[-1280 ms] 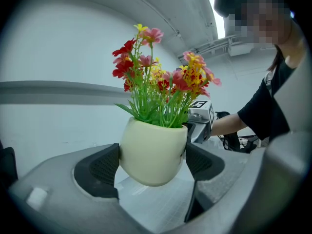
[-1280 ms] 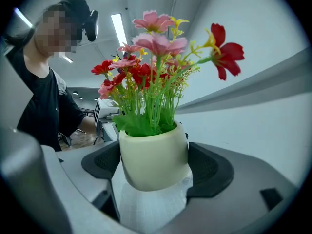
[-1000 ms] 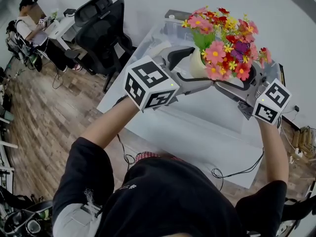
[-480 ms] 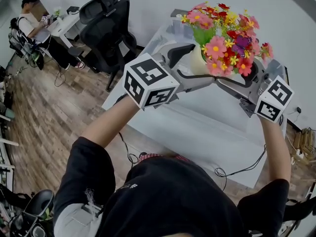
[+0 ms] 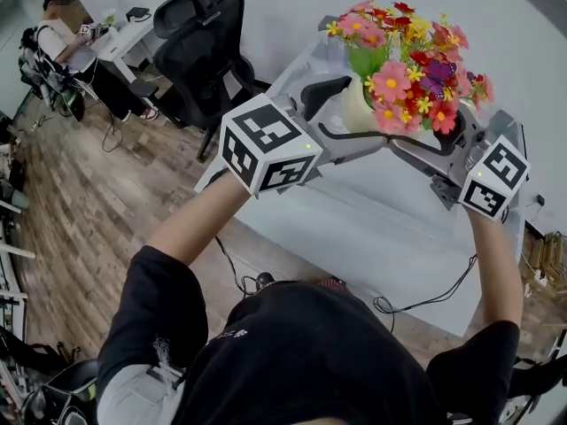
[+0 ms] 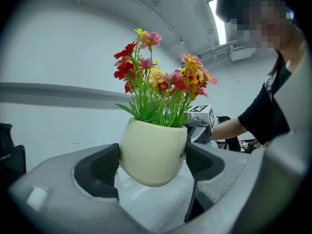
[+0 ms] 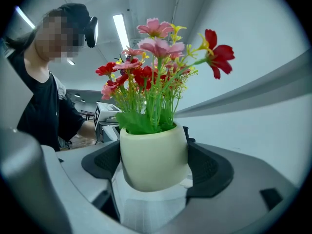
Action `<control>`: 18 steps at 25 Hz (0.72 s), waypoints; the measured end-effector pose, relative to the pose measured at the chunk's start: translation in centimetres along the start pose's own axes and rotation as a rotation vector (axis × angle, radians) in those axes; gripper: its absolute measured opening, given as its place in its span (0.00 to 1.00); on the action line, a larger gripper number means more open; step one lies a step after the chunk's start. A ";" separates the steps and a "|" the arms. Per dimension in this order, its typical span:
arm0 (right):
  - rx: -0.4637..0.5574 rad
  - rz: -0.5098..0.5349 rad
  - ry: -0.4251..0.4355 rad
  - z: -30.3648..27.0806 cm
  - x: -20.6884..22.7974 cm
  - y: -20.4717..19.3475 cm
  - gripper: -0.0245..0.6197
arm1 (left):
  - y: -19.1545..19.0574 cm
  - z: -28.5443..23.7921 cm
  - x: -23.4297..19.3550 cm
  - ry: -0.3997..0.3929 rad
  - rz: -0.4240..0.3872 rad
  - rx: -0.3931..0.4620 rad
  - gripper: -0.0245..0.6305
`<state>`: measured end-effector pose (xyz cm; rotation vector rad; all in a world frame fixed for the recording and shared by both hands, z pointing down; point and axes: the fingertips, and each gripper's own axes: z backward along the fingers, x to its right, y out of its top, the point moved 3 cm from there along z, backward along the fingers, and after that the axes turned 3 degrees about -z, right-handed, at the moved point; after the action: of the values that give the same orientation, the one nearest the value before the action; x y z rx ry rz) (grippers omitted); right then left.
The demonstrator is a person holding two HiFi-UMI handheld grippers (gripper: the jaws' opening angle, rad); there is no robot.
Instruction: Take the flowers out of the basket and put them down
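Note:
A bunch of red, pink and yellow flowers [image 5: 407,56] stands upright in a round cream pot [image 5: 357,113], held in the air over the white table [image 5: 354,228]. My left gripper [image 5: 348,118] is shut on the pot from the left, and my right gripper [image 5: 427,138] is shut on it from the right. In the left gripper view the pot [image 6: 153,152] sits pinched between both black pads, with the flowers [image 6: 161,87] above. The right gripper view shows the same pot [image 7: 153,162] pressed between its pads, under the flowers [image 7: 156,72]. No basket shows in any view.
A black office chair [image 5: 199,38] stands left of the table. A person [image 5: 62,25] sits at a desk at the far left. Cables [image 5: 425,304] trail on the wooden floor below the table's near edge.
The pot and both grippers have drifted slightly to the right in the head view. Both grips on the pot are unchanged.

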<state>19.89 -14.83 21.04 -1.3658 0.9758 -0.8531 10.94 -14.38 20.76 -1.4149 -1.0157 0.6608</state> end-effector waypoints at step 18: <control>-0.013 0.003 0.023 -11.1 -2.6 1.1 0.73 | -2.0 9.1 -6.6 0.027 0.015 0.029 0.70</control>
<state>8.61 -16.60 20.50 -1.3678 1.0032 -0.8631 -0.37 -15.94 20.39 -1.4044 -0.9718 0.6636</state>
